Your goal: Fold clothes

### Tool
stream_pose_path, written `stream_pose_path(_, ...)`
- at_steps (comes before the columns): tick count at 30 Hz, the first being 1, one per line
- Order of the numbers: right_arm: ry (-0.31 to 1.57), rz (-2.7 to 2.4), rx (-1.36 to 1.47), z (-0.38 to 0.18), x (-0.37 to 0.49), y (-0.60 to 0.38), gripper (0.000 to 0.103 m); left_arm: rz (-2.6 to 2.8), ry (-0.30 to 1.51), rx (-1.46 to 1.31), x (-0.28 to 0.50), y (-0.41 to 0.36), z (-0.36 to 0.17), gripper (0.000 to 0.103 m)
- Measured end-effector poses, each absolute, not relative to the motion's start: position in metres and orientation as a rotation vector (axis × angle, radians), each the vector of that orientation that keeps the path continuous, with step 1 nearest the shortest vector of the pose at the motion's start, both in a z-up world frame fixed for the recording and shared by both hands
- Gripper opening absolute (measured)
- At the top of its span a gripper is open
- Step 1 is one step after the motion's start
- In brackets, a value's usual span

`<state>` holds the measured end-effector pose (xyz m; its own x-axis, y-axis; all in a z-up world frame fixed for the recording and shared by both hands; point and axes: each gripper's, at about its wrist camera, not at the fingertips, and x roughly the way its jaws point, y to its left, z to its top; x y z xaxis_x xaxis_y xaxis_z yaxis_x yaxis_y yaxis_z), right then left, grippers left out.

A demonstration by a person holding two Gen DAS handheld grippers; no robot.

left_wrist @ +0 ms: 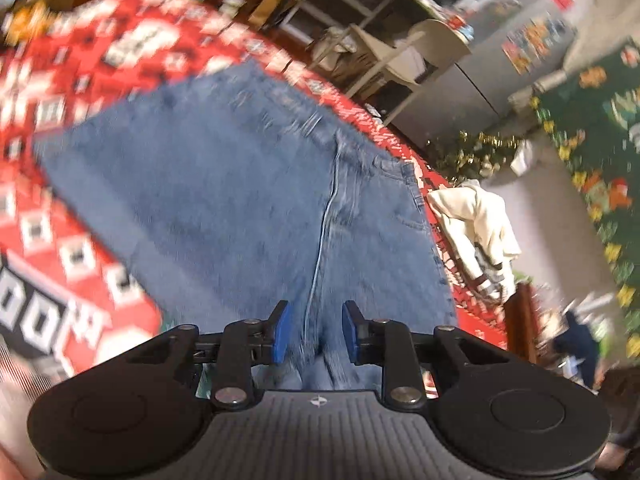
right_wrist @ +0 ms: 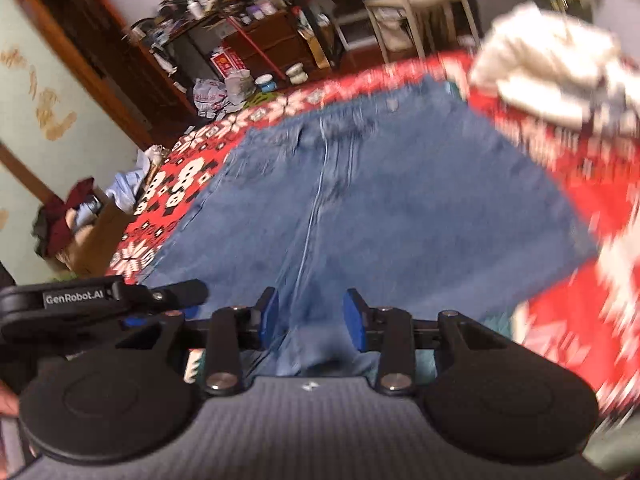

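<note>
A pair of blue jeans (left_wrist: 240, 200) lies spread on a red patterned blanket (left_wrist: 80, 80), with a long seam running toward the camera. My left gripper (left_wrist: 316, 312) has a bunch of denim drawn up between its blue pads (left_wrist: 282, 328), and the cloth funnels into the jaws. In the right wrist view the same jeans (right_wrist: 400, 208) narrow into my right gripper (right_wrist: 310, 304), whose pads (right_wrist: 354, 320) close on a gathered fold. The left gripper (right_wrist: 188, 294) shows close beside it on the left. Both views are blurred.
A white garment (left_wrist: 476, 216) (right_wrist: 552, 68) lies heaped at the blanket's edge (right_wrist: 192, 176) beyond the jeans. A cardboard box of clothes (right_wrist: 80, 232) stands on the floor at the left. A pale chair (left_wrist: 400, 60) and cluttered shelves (right_wrist: 248, 40) stand behind.
</note>
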<state>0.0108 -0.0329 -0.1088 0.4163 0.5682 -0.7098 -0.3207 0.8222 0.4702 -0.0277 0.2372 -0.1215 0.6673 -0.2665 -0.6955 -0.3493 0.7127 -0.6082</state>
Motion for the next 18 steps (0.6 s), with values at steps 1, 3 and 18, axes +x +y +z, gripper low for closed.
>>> stream_pose_path(1,0.999,0.571,0.304,-0.116,0.007,-0.034,0.040,0.055,0.859,-0.830,-0.032,0.238,-0.127,0.026)
stream_pose_path(3,0.999,0.584,0.354,-0.133,0.002,-0.035,0.040,0.065,0.861,-0.867,-0.039,0.237,-0.137,0.026)
stream_pose_path(18,0.997,0.623,0.569,-0.189,-0.002,-0.042,0.047,0.077,0.872,-0.868,-0.047,0.225,-0.168,0.045)
